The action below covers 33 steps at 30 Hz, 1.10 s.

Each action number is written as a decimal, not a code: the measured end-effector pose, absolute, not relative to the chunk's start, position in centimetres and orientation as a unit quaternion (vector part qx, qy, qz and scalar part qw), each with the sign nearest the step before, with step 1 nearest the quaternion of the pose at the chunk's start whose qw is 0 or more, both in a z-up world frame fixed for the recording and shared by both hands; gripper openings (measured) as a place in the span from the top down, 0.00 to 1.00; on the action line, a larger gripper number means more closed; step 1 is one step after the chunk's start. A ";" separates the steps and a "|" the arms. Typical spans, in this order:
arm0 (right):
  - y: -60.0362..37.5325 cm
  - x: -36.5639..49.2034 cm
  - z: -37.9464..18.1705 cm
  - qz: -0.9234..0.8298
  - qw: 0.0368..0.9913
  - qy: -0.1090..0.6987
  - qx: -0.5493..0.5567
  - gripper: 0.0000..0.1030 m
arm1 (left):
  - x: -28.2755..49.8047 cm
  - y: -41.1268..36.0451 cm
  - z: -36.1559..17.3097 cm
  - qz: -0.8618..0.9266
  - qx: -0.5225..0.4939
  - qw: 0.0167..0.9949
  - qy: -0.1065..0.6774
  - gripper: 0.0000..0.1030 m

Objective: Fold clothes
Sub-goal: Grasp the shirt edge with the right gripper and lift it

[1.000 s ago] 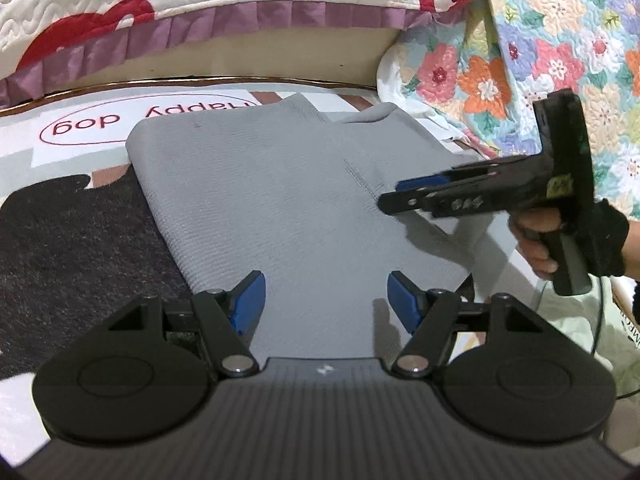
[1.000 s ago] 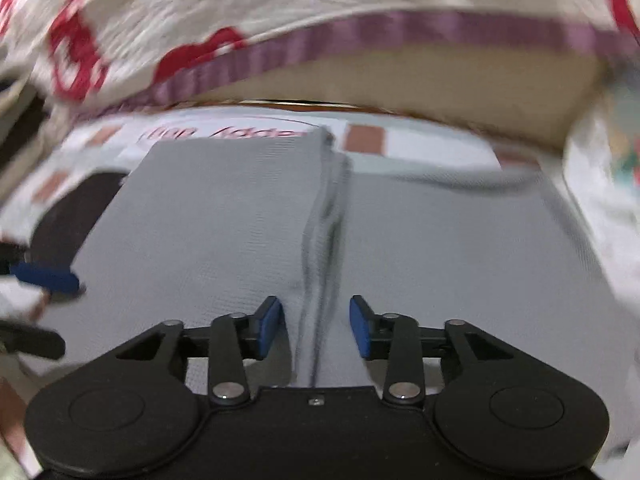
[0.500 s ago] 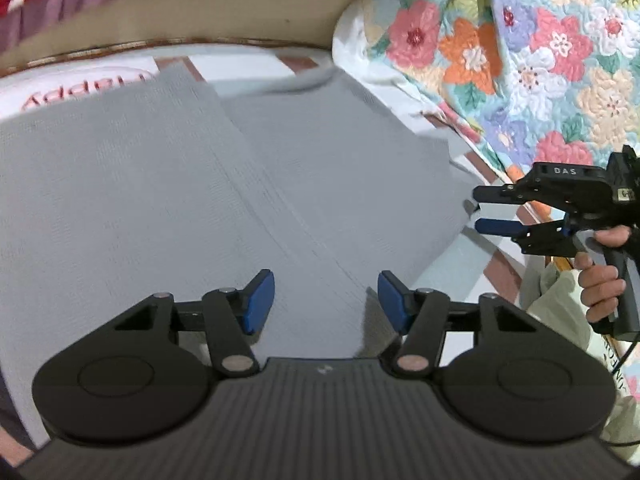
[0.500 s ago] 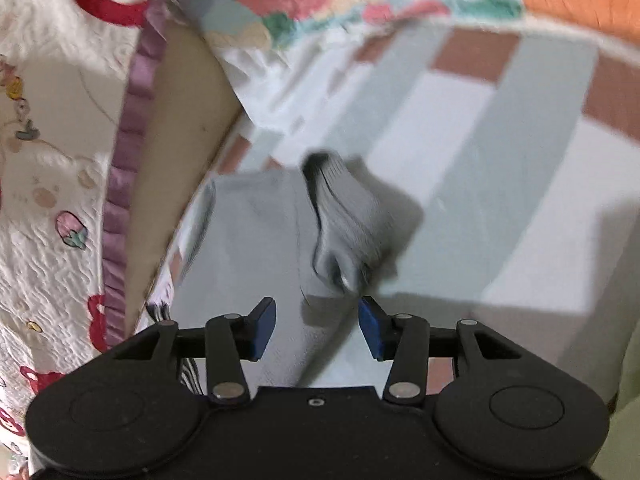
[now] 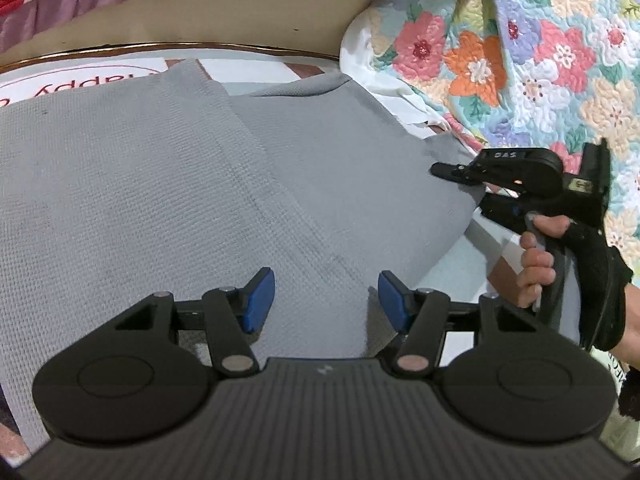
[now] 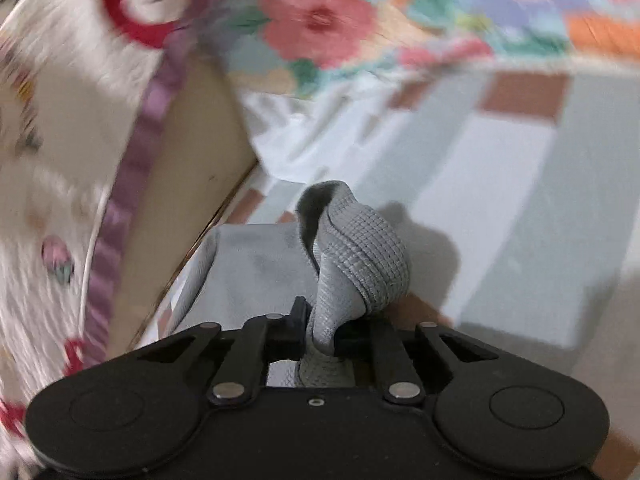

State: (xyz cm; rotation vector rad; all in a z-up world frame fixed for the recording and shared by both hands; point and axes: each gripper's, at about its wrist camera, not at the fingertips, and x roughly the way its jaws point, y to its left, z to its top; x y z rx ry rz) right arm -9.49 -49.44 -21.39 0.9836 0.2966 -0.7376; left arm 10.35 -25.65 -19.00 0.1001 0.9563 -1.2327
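The grey garment (image 5: 168,184) lies spread on the patterned mat (image 6: 512,168), right up against the bed base (image 5: 200,12), with 1 fold already showing as a raised edge running down its middle. Over on the far side, the right gripper (image 6: 320,330) has just been closing, and there it is: jaws pinched tight on a bunched corner of the cloth (image 6: 360,264), which puffs up in a soft hump just ahead of the pads. From the left view you can see that same gripper (image 5: 452,172) biting the right-hand edge, a gloved hand (image 5: 560,264) on its handle.

The left gripper (image 5: 326,300) hangs over the near edge, blue pads (image 5: 260,300) standing about halfway apart, nothing pressed between them. Cloth lies under and between them, but no grip yet.

How will this handle? It looks light and thoroughly limp, a ribbed knit with some grab to it, so it shouldn't slip out of a firm pinch. It will sag and drag, though, and 1 held corner alone will likely pull the panel skewed. The sensible hold is at the edges: the right corner is taken, and the near hem below the left pads looks the matching spot, so both ends lift together and the fold lands straight. Nothing fragile here; the floral quilt (image 5: 540,52) beside it is the only thing to snag.
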 end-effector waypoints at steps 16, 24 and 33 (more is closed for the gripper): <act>-33.2 5.1 -12.4 0.000 0.945 0.266 0.191 0.90 | 19.6 -13.4 -16.9 -0.456 -0.005 0.734 0.503 0.53; -29.7 6.0 -17.8 0.031 0.930 0.360 0.073 0.90 | 20.7 -12.4 -18.4 -0.477 -0.086 0.719 0.499 0.53; -29.9 4.1 -15.6 0.070 0.944 0.300 0.114 0.90 | 22.0 -11.4 -17.3 -0.508 -0.178 0.689 0.486 0.50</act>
